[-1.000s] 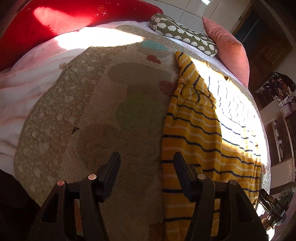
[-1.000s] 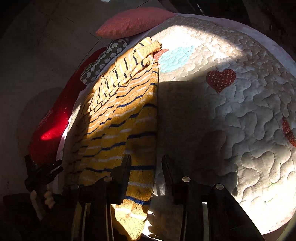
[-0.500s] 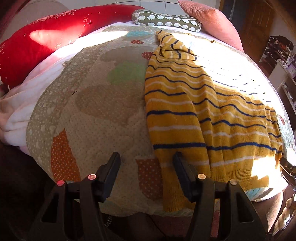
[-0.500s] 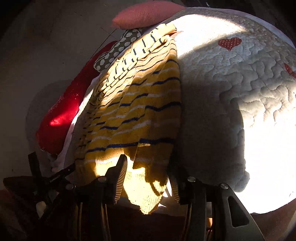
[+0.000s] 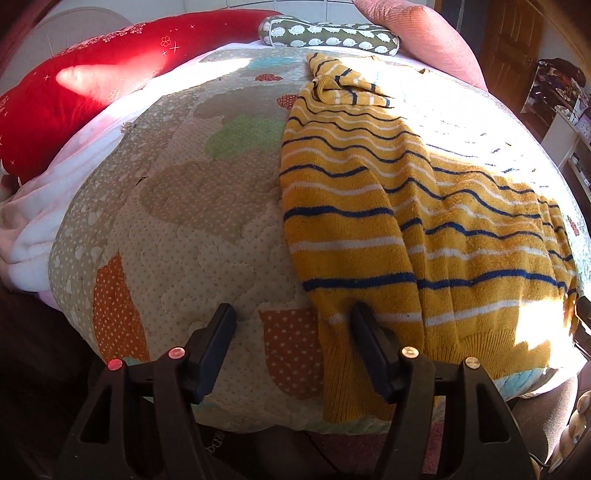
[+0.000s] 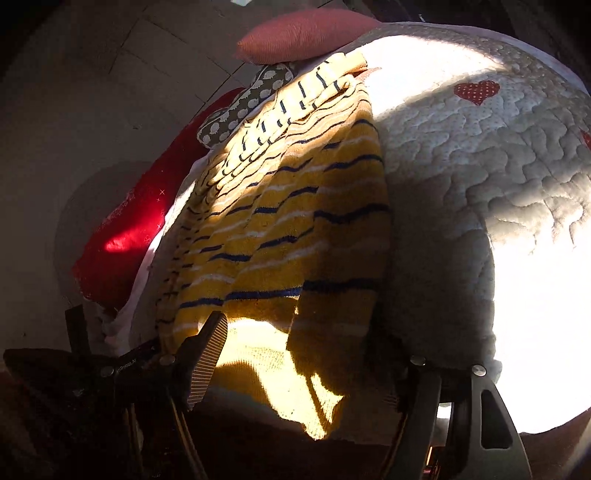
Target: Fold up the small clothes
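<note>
Striped sweater (image 5: 369, 221) on bed quilt (image 5: 177, 236) w/ sleeves tucked in; hem fold left. Both grippers' jaws apart, empty.

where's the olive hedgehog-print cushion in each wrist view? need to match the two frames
Left wrist: the hedgehog-print cushion lies along the top centre, at the far end of the bed behind the striped sweater.
Right wrist: the same cushion sits upper left of centre, partly hidden by the sweater's far end.
Shared landmark: the pink cushion touches it in both views.
</note>
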### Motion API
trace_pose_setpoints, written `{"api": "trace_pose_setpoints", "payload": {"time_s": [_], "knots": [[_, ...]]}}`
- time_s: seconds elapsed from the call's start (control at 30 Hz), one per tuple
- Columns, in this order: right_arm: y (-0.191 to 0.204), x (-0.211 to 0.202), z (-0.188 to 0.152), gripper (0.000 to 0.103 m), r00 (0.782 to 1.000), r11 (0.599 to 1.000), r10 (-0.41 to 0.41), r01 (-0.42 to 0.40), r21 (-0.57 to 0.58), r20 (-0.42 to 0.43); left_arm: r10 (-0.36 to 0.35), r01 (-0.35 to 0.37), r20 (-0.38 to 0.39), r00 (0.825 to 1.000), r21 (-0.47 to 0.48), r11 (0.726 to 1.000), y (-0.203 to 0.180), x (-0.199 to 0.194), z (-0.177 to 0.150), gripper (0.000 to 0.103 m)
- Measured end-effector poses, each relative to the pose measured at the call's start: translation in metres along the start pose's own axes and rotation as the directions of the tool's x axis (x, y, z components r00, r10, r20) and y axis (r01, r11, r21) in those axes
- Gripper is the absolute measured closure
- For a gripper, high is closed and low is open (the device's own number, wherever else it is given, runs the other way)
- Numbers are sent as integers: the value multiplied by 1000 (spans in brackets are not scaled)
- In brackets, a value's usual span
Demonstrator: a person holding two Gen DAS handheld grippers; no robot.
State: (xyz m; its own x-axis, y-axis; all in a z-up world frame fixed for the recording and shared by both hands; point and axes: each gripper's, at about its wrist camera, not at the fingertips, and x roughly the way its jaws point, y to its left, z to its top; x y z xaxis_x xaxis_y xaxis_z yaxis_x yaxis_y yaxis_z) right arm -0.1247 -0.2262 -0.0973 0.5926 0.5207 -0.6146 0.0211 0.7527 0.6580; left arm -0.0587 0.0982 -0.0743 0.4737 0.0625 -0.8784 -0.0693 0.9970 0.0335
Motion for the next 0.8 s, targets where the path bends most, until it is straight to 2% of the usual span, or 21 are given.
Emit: {"api": "trace_pose_setpoints", "payload": {"time_s": [0.07, 0.13, 0.17, 0.2, 0.23, 0.27, 0.3, 0.33, 0.5, 0.57, 0.63, 0.67, 0.7, 0.73, 0.8], "knots": [[2, 1, 0, 27, 1000, 1000, -12, 12, -12, -3, -11, 11, -3, 1000, -7, 1000, 1, -1, 0, 39], [6, 1, 0, 28, 999, 999, -32, 32, -26, -1, -57, 57, -9, 998, -19, 998, 0, -4, -2, 40], [9, 2, -1, 28, 999, 998, -47, 47, -40, -1, -83, 83, -14, 996, -23, 996, -1, -6, -3, 45], [13, 3, -1, 33, 998, 996, -62, 62, -58, -5, -104, 104, -19, 994, -21, 994, -3, -8, -3, 51], [16, 4, -2, 44, 997, 995, -74, 73, -74, -10, -124, 124, -27, 992, -15, 992, -5, -9, -4, 68], [18, 5, -3, 50, 997, 994, -75, 74, -82, -18, -139, 139, -35, 990, -13, 990, -8, -10, -4, 81], [20, 7, -3, 58, 997, 994, -69, 66, -86, -31, -149, 149, -39, 988, -14, 989, -9, -11, -5, 83], [21, 8, -4, 59, 997, 995, -61, 57, -87, -42, -145, 145, -38, 989, -14, 989, -11, -11, -5, 83], [22, 11, -5, 59, 997, 995, -48, 43, -87, -55, -165, 162, -49, 985, -47, 986, -9, -3, -5, 78], [22, 12, -5, 58, 998, 996, -40, 36, -76, -58, -194, 190, -50, 980, -67, 979, -7, 0, -4, 69], [20, 14, -5, 58, 997, 997, -38, 34, -67, -62, -216, 211, -62, 974, -82, 974, -5, 1, -2, 68], [20, 14, -5, 59, 998, 997, -36, 33, -63, -60, -225, 220, -68, 972, -79, 972, -4, 1, -1, 73], [20, 14, -5, 69, 998, 998, -36, 32, -60, -56, -245, 239, -71, 967, -79, 968, -3, 1, 0, 82], [18, 14, -5, 90, 998, 998, -41, 38, -55, -55, -272, 265, -75, 959, -91, 960, 0, 0, 1, 99], [13, 12, -4, 91, 998, 999, -21, 19, -30, -61, -315, 303, -72, 946, -136, 943, 9, -3, 2, 99]]}}
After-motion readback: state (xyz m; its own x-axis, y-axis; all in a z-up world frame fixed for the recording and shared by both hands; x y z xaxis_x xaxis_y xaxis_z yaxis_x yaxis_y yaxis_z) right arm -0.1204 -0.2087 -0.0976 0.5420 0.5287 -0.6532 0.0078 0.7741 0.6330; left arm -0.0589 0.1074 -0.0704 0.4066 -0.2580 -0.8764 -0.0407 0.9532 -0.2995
